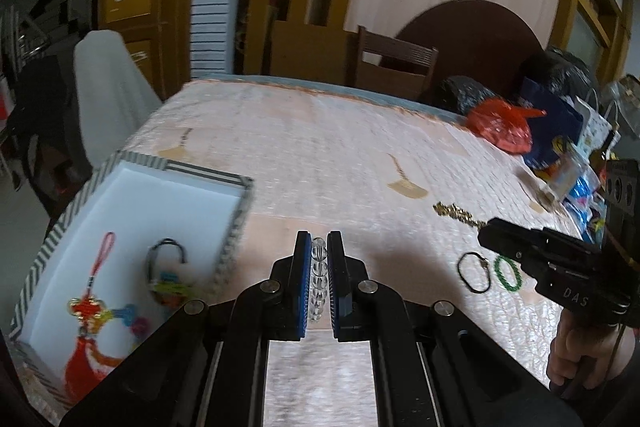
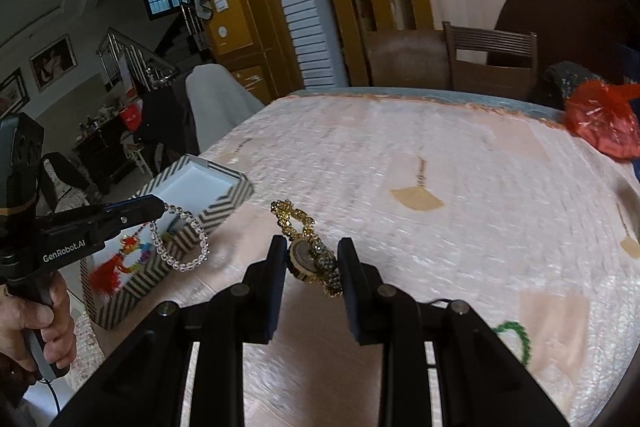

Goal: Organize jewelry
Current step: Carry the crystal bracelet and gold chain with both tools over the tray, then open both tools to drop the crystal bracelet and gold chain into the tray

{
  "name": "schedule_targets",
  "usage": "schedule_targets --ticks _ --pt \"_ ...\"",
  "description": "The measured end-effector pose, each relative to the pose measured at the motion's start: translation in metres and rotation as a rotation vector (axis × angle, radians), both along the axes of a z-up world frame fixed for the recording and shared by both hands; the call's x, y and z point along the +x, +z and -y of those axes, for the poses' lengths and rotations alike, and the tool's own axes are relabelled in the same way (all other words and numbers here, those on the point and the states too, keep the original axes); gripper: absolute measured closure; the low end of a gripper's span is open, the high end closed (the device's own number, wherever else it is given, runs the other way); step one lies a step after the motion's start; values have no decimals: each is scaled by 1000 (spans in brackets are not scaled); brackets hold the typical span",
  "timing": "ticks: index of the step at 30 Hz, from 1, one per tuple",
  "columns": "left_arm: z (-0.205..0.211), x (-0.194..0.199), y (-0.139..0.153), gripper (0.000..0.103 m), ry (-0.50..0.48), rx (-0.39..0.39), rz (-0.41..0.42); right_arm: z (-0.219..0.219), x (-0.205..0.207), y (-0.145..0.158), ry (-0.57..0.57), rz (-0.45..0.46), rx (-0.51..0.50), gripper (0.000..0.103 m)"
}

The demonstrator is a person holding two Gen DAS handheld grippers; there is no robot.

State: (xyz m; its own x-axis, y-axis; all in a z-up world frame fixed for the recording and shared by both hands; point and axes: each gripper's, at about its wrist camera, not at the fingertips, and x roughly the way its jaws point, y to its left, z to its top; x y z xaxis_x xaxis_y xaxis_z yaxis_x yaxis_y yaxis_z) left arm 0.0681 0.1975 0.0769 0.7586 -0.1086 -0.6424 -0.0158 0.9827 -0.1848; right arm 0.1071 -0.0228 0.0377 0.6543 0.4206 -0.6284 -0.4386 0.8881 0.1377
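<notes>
My left gripper [image 1: 319,247] is shut on a clear bead bracelet [image 1: 319,279]; in the right wrist view the bracelet [image 2: 182,241] hangs from it [image 2: 162,207] above the near rim of the striped box [image 2: 224,205]. The box [image 1: 240,211] holds a red tassel charm [image 1: 86,311], a colourful bracelet [image 1: 170,285] and other small pieces. My right gripper [image 2: 312,251] is open around a gold watch [image 2: 306,255] lying on the table; it also shows in the left wrist view [image 1: 490,235]. A black hair tie [image 1: 474,273] and a green bead bracelet [image 1: 506,273] lie near it.
The table has a pink quilted cloth [image 1: 320,155]. A red plastic bag [image 1: 500,125] and packets [image 1: 560,155] sit at the far right edge. Wooden chairs [image 1: 394,61] stand behind the table, and a white covered chair [image 1: 108,95] at the left.
</notes>
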Motion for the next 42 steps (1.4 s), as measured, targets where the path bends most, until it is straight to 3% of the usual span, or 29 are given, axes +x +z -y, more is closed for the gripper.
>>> schedule_targets --ticks 7,13,20,27,31,33,36,42 --pt "-73 -9 -2 88 119 -10 6 -58 9 -10 68 -34 0 76" --pt "-124 -22 -28 88 207 22 -49 -133 9 -15 201 -41 -19 76" --pt "-140 -44 -56 88 253 46 -97 -210 17 -49 305 -118 -44 76" --pt "-146 -57 -77 88 288 38 -136 -258 23 -88 354 -193 -87 76" --pt "-146 -61 -82 87 288 28 -140 -267 25 -105 337 -210 -117 76" --pt "-147 -63 -80 81 292 21 -135 -266 24 -108 335 -214 -113 76" --pt "-147 -63 -79 64 300 14 -135 -259 21 -102 343 -210 -87 72" --pt "-139 -60 -70 62 314 24 -135 -220 20 -70 303 -169 -31 71"
